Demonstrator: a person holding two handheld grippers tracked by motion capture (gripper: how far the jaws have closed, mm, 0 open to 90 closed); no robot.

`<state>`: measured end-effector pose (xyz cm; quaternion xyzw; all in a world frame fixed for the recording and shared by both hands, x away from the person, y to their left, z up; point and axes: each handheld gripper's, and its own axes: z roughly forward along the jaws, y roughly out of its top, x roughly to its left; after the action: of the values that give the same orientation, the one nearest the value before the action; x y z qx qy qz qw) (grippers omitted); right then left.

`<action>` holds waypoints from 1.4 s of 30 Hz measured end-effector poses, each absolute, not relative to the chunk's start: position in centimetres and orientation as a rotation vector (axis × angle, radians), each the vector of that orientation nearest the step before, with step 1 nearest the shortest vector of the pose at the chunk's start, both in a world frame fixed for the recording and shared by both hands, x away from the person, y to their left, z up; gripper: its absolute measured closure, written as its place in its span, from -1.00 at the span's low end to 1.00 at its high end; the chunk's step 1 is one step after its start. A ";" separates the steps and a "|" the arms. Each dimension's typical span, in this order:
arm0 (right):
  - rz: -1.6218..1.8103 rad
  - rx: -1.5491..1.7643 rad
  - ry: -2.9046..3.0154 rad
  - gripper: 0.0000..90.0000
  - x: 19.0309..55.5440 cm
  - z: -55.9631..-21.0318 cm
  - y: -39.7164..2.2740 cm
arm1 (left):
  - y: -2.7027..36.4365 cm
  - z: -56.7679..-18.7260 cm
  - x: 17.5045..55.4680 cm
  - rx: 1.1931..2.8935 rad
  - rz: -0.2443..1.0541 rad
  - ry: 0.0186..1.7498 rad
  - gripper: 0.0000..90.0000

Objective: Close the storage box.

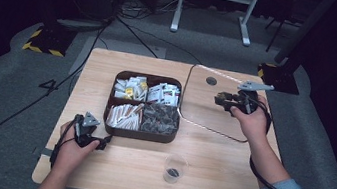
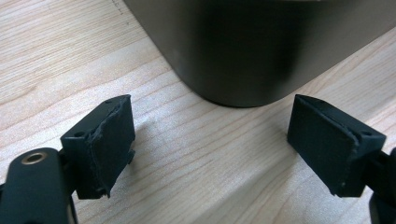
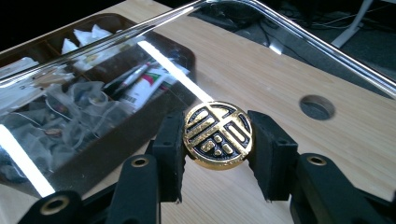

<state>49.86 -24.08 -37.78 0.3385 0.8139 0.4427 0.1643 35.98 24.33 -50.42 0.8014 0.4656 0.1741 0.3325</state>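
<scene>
One right gripper [image 3: 218, 158] clamps lid knob [image 3: 218, 135].

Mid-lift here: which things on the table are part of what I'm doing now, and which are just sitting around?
In play:
- clear lid, lifted off by its gold knob
- right gripper, jaws shut on the knob
- compartment box, now uncovered

Lying about:
- plastic cup near the front edge
- left gripper, jaws open, beside the box corner
</scene>
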 end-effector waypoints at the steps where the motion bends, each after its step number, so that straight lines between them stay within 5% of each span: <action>1: 1.262 0.956 2.331 0.30 49.9 -37.6 -23.4 | 24.3 -50.4 36.0 2.092 0.453 1.218 -0.65; 25: 1.261 0.812 2.461 0.30 51.0 -37.4 -12.4 | 23.9 -49.9 35.0 2.100 0.516 1.227 -0.52; 42: 1.194 0.736 2.506 0.30 51.3 -38.7 -4.6 | 24.3 -49.2 34.3 2.034 0.401 1.212 -0.52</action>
<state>51.32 -4.57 -38.71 0.2540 0.8646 0.4121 0.1345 34.30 24.30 -49.16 0.7895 0.4706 0.1557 0.3617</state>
